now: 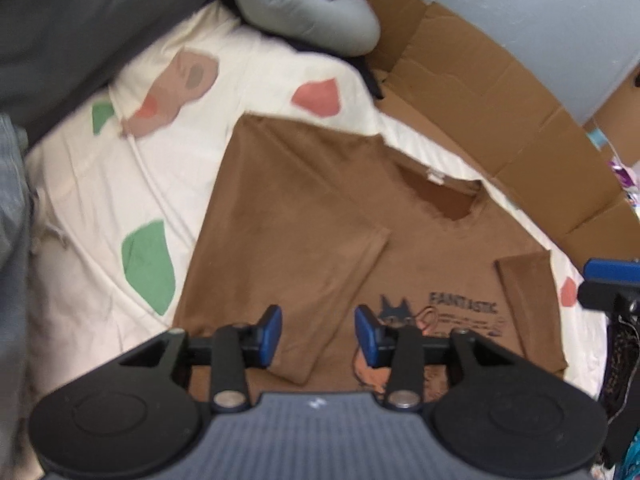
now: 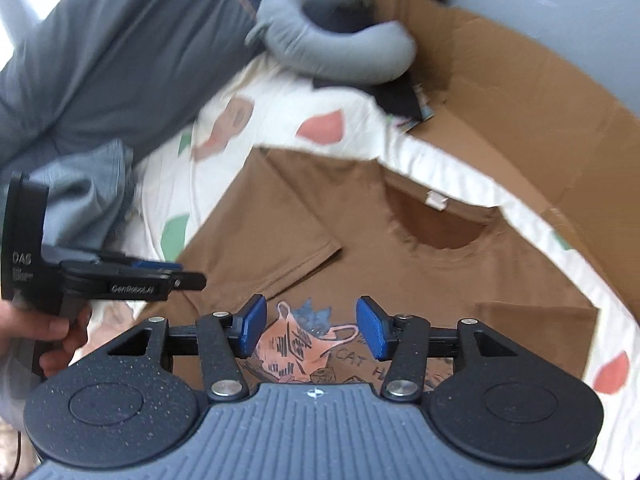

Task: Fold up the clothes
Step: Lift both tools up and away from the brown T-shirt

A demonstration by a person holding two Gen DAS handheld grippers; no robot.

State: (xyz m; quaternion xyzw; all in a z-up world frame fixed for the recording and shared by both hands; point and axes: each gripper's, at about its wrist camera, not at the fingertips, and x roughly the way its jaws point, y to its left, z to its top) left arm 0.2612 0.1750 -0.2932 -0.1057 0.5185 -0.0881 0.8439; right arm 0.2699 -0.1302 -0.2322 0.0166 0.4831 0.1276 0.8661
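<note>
A brown T-shirt (image 1: 304,208) with a cat print lies flat on the bed, both sleeves folded in over the chest. In the right wrist view the same T-shirt (image 2: 360,208) shows its neckline and white label toward the far side. My left gripper (image 1: 319,334) hangs above the shirt's left half, open, with nothing between its blue pads (image 1: 272,328). My right gripper (image 2: 311,330) hovers over the print, open and empty too. The left gripper's body (image 2: 100,276) shows from the side at the left, held by a hand (image 2: 48,336).
The shirt rests on a cream bedsheet (image 1: 100,184) with green and red patches. A grey neck pillow (image 1: 304,12) and dark grey bedding (image 1: 80,28) lie at the far end. Flattened cardboard (image 1: 500,112) lines the right side. Grey-blue cloth (image 2: 88,200) is heaped at the left.
</note>
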